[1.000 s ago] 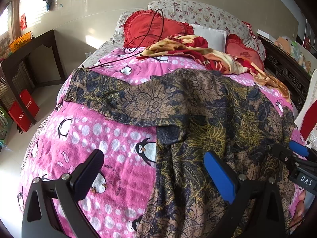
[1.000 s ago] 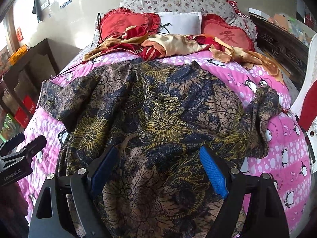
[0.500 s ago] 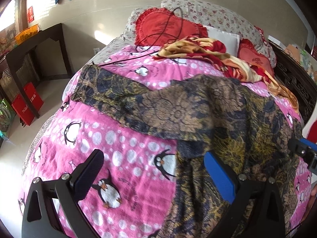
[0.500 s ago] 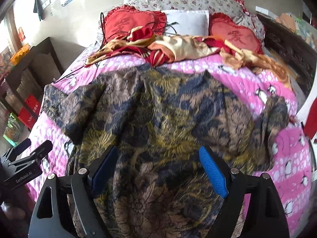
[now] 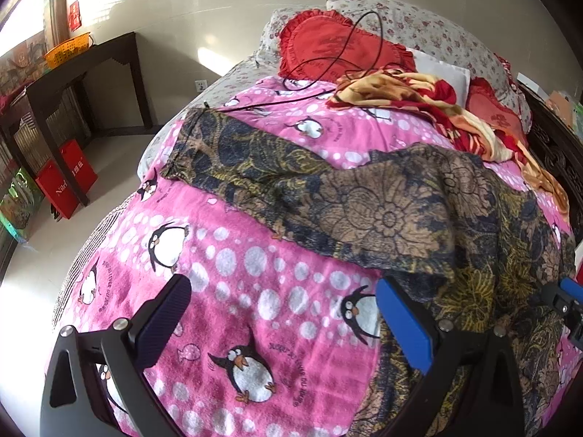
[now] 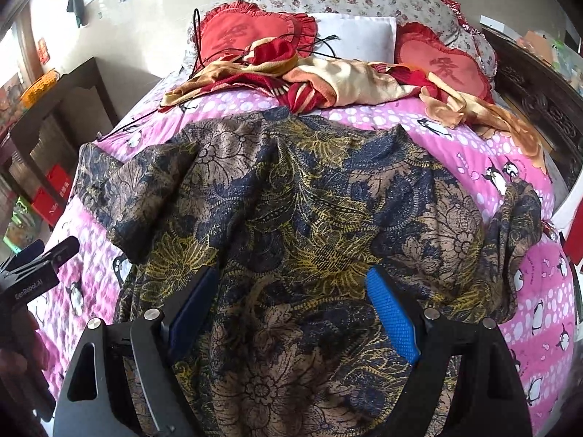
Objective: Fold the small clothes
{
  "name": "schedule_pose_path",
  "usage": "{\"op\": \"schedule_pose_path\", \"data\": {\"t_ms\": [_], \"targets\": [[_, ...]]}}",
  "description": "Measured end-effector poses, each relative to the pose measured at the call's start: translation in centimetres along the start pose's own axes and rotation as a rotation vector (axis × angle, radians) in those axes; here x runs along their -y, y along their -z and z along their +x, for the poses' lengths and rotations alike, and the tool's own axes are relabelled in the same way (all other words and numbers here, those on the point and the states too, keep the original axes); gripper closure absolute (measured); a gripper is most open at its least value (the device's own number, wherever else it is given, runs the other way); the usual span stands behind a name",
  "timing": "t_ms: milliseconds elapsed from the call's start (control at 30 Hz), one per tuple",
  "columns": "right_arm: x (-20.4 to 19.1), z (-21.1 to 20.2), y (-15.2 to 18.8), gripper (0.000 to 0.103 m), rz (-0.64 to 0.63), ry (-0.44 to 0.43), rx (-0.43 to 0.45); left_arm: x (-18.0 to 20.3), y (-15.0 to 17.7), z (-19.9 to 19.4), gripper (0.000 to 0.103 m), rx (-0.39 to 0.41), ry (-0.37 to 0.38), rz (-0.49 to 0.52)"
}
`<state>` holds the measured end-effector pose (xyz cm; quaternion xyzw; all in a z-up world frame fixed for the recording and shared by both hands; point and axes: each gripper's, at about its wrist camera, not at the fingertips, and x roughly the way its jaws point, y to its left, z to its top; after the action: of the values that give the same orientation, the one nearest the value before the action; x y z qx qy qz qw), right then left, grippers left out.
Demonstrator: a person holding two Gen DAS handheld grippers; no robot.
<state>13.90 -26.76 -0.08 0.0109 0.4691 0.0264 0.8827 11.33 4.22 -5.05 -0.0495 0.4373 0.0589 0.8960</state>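
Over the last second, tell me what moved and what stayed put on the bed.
The left gripper swung left off the patterned garment and now hangs over the pink penguin blanket, jaws open and empty. The right gripper stayed open above the garment's middle. The garment kept its spread shape, one sleeve bunched at the right; nothing was grasped or released.

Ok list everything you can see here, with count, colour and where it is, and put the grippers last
floral garment: one, navy, tan and yellow, spread flat over the bed, one sleeve out to the left
penguin blanket: one, pink with white dots, covering the bed
heart cushions: two, red, at the head of the bed
white pillow: one, between the cushions
striped cloth: one, red and gold, crumpled below the cushions
black cable: one, looped over the left cushion
dark side table: one, left of the bed
orange basket: one, on that table
left gripper: open, over the blanket
right gripper: open, over the garment
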Motion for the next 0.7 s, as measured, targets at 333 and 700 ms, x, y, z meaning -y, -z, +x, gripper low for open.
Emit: {"op": "schedule_pose_path", "data": {"t_ms": [333, 700], "targets": [[-0.5, 0.8, 0.1, 0.015, -0.021, -0.003, -0.011, -7.3, -3.4, 2.6, 0.0, 0.013, 0.049, -0.184], [-0.3, 2.6, 0.1, 0.015, -0.023, -0.038, -0.045, -14.3, -8.3, 10.8, 0.021, -0.046, 0.052, -0.464]]}}
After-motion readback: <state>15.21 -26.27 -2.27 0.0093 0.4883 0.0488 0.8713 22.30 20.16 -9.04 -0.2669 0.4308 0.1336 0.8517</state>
